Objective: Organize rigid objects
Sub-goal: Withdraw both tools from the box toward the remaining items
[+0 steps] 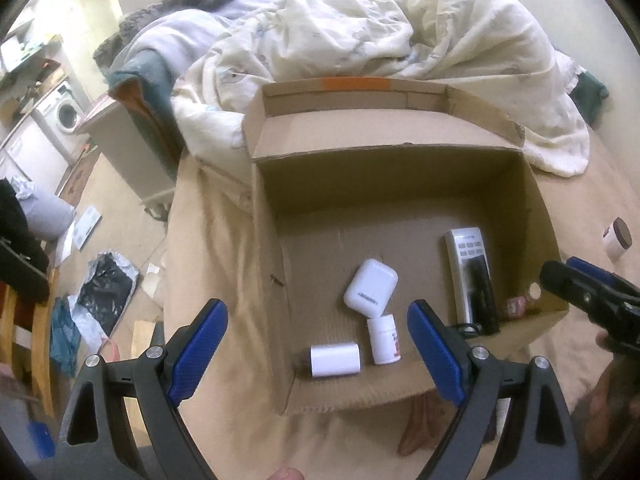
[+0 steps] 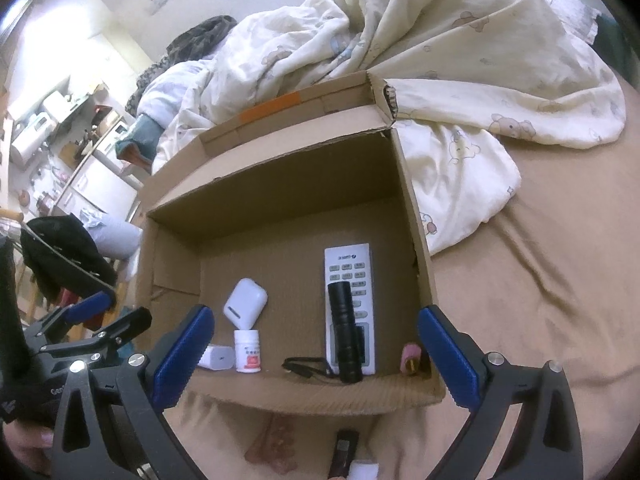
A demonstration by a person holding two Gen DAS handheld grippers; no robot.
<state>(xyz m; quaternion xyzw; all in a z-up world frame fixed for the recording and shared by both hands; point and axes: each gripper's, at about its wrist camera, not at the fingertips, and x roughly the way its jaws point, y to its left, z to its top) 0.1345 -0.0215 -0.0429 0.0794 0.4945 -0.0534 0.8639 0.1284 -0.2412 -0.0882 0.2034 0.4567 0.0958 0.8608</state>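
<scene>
An open cardboard box [image 1: 400, 184] [image 2: 280, 176] sits on the bed. Inside lie a white earbud case [image 1: 370, 288] [image 2: 245, 303], a white pill bottle [image 1: 384, 340] [image 2: 247, 351], a white cylinder on its side [image 1: 335, 359] [image 2: 216, 357], a white remote [image 1: 464, 256] [image 2: 347, 264] with a black flashlight [image 1: 482, 296] [image 2: 346, 332] on it, and a small pink item [image 1: 516, 306] [image 2: 412, 358]. My left gripper [image 1: 316, 354] hangs open above the box's near left part, with nothing between its fingers. My right gripper [image 2: 314, 356] is open and empty over the near wall.
A rumpled cream duvet [image 1: 380, 36] [image 2: 440, 52] lies behind the box. A brown-lidded jar [image 1: 618, 238] stands on the bed right of the box. A dark stick-like item [image 2: 344, 454] and a white piece [image 2: 364, 471] lie in front. Clutter covers the floor [image 1: 104, 292] at the left.
</scene>
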